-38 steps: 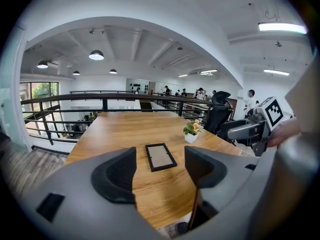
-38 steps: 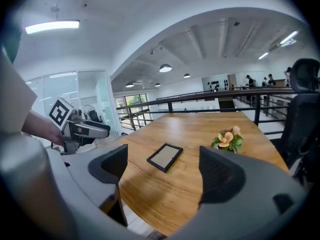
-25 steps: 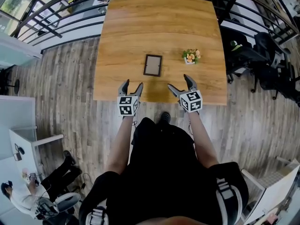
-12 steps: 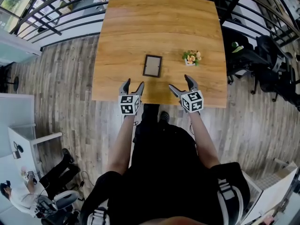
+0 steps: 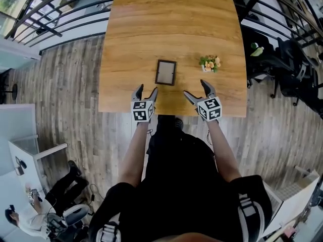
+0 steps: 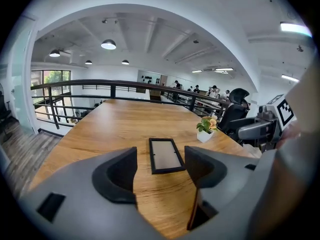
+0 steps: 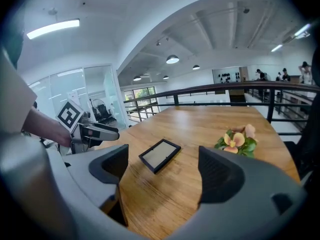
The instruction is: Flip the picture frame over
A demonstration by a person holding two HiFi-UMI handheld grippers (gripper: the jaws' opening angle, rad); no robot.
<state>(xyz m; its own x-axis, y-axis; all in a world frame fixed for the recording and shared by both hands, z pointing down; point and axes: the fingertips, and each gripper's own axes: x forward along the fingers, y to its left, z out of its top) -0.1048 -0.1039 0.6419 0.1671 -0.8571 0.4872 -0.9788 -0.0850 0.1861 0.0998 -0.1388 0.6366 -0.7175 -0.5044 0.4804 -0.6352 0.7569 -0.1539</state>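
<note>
A small black picture frame (image 5: pixel 165 72) lies flat on the wooden table (image 5: pixel 171 29), near its front edge; it also shows in the left gripper view (image 6: pixel 165 155) and in the right gripper view (image 7: pixel 159 154). My left gripper (image 5: pixel 145 91) hovers open just short of the frame, slightly to its left. Over the table's front edge my right gripper (image 5: pixel 197 89) stands open, to the right of the frame. Nothing is between either pair of jaws. In the left gripper view the gripper (image 6: pixel 160 166) points straight at the frame.
A small white pot of orange flowers (image 5: pixel 210 63) stands on the table right of the frame. A black railing (image 5: pixel 60 21) runs behind and beside the table. Office chairs (image 5: pixel 287 64) stand to the right. The floor is wood planks.
Both grippers have edged slightly forward toward the frame over the table's front edge. The frame and flowers have not moved.
</note>
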